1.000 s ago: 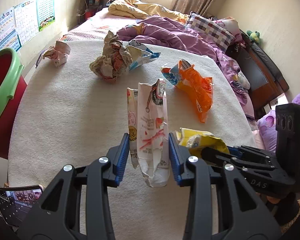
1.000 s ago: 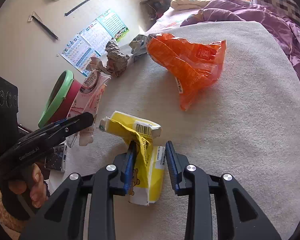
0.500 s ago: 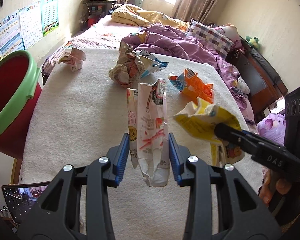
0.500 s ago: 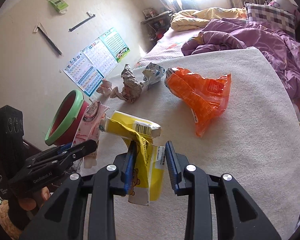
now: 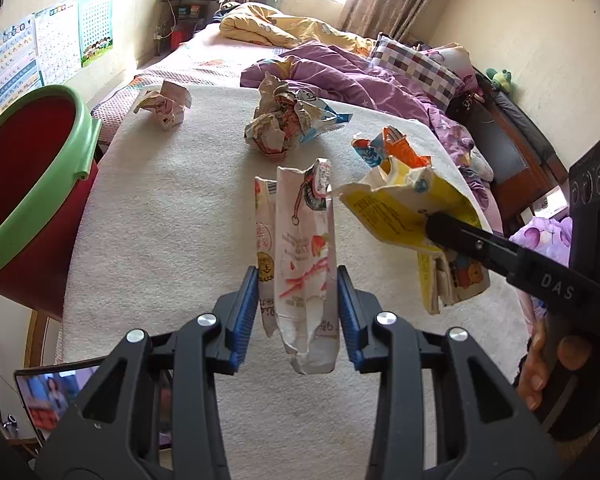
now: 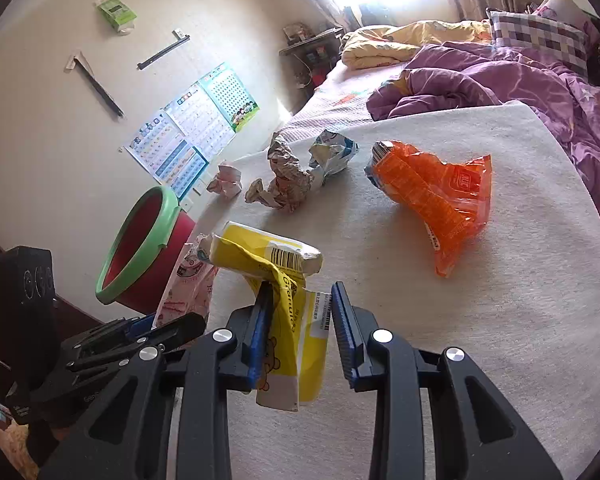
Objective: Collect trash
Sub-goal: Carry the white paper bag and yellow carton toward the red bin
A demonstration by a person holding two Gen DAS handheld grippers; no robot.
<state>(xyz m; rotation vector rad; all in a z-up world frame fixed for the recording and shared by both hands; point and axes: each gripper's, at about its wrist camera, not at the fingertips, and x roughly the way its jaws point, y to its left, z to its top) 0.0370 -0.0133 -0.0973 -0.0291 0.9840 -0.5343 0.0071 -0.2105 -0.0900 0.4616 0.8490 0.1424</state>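
My left gripper [image 5: 298, 312] is shut on a pink-and-white carton [image 5: 300, 248] and holds it above the white mat [image 5: 172, 232]. My right gripper [image 6: 302, 328] is shut on a yellow carton [image 6: 288, 280], also lifted; it shows at the right in the left wrist view [image 5: 404, 216]. The red bin with a green rim [image 5: 28, 184] stands off the mat's left edge [image 6: 140, 248]. On the mat lie an orange wrapper [image 6: 436, 188], a crumpled paper wad with a blue-white wrapper [image 5: 284, 124] and a small pink crumpled carton [image 5: 164, 104].
A bed with purple and yellow quilts [image 5: 340, 72] lies behind the mat. Posters [image 6: 192, 132] hang on the left wall. A lit tablet screen [image 5: 56, 400] sits at the lower left. A dark cabinet [image 5: 512, 148] stands at the right.
Both grippers have risen and pulled back with their cartons. The yellow carton has left the mat. The red bin now shows larger at the left.
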